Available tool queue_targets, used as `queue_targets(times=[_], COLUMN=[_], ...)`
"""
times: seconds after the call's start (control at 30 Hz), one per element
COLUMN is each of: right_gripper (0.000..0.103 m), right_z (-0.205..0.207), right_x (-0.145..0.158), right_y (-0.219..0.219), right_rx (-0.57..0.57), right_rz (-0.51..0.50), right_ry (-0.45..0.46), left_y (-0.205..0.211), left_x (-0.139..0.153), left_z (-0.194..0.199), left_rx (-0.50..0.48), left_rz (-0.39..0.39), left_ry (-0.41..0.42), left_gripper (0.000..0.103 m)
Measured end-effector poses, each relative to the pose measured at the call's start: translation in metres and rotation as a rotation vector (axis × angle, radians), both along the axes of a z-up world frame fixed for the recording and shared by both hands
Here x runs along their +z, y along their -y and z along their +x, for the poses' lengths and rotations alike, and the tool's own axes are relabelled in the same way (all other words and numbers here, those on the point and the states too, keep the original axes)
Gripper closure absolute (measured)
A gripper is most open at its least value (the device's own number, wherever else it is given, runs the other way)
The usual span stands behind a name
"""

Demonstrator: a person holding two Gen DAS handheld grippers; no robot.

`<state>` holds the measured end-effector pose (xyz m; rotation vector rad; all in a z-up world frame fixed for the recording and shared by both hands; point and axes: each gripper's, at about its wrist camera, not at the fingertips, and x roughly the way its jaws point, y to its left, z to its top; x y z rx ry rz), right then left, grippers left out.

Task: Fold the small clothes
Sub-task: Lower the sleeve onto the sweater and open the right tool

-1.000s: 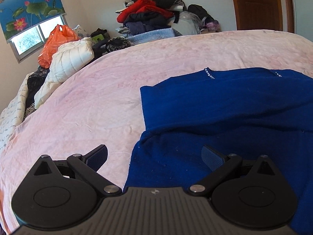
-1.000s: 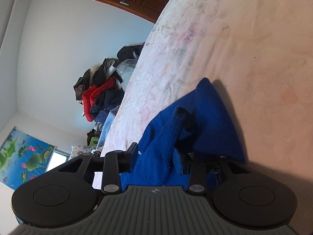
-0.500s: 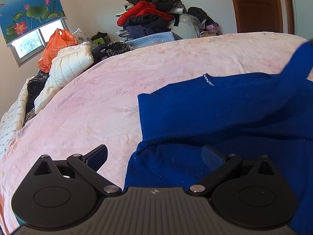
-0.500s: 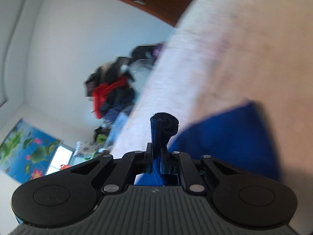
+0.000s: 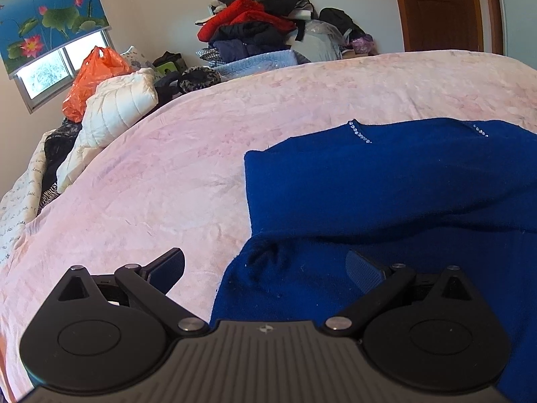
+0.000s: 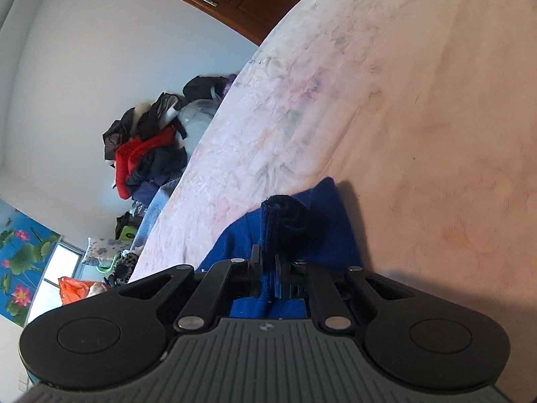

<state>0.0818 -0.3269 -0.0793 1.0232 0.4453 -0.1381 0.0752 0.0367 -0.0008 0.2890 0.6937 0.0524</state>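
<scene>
A dark blue knit garment [image 5: 386,181] with small rhinestone rows near its far edge lies spread on the pink bedspread [image 5: 167,174]. My left gripper [image 5: 265,265] hovers open over the garment's near left edge, its pads apart and gripping nothing. In the right wrist view my right gripper [image 6: 266,265] is shut on a bunched fold of the same blue garment [image 6: 285,221], which sticks up between the pads. The view is rolled sideways, with the bedspread [image 6: 402,117] to the right.
A heap of clothes [image 5: 255,33] is piled against the far wall beyond the bed. A white quilted jacket [image 5: 117,107] and an orange plastic bag [image 5: 90,80] lie at the bed's left edge. A wooden door [image 5: 443,6] stands at the back right.
My right gripper closed on the blue fold and moved with it, lifting a corner that showed briefly at the right of the left wrist view. The left gripper stayed put.
</scene>
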Motion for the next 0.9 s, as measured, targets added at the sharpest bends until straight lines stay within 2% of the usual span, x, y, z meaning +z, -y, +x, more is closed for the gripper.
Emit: queue_targets(times=[0.1, 0.13, 0.17, 0.27, 0.3, 0.53, 0.7, 0.8, 0.87, 0.9], right_gripper=[0.092, 0.092, 0.092, 0.091, 0.091, 0.087, 0.077, 0.073, 0.073, 0.079], right_z=[-0.007, -0.01, -0.011, -0.003, -0.006, -0.013, -0.013, -0.014, -0.011, -0.008], right_x=[0.033, 0.038, 0.037, 0.009, 0.0, -0.004, -0.008, -0.014, -0.015, -0.013], right_y=[-0.015, -0.016, -0.014, 0.001, 0.004, -0.004, 0.001, 0.008, 0.011, 0.01], right_rx=[0.063, 0.068, 0.068, 0.045, 0.041, 0.045, 0.029, 0.004, -0.009, -0.006], right_rz=[-0.132, -0.148, -0.142, -0.129, -0.097, -0.11, -0.052, 0.031, 0.041, 0.025], right_ry=[0.13, 0.147, 0.128, -0.066, -0.076, -0.069, -0.067, -0.047, -0.041, -0.045], left_y=[-0.001, -0.001, -0.001, 0.001, 0.001, -0.001, -0.003, -0.002, -0.002, -0.002], left_x=[0.002, 0.002, 0.0, -0.005, -0.006, -0.006, -0.008, -0.009, -0.009, -0.009], left_z=[0.002, 0.003, 0.003, 0.002, 0.0, -0.004, -0.004, -0.005, -0.006, -0.005], left_rx=[0.008, 0.01, 0.01, -0.002, -0.008, -0.01, 0.004, 0.003, 0.003, 0.004], left_rz=[-0.019, -0.024, -0.027, -0.038, -0.04, -0.045, -0.043, -0.034, -0.034, -0.034], left_ry=[0.0, -0.005, -0.01, -0.035, -0.039, -0.028, -0.038, -0.039, -0.04, -0.039], left_gripper=[0.0, 0.0, 0.0, 0.0, 0.0, 0.0, 0.0, 0.0, 0.0, 0.0])
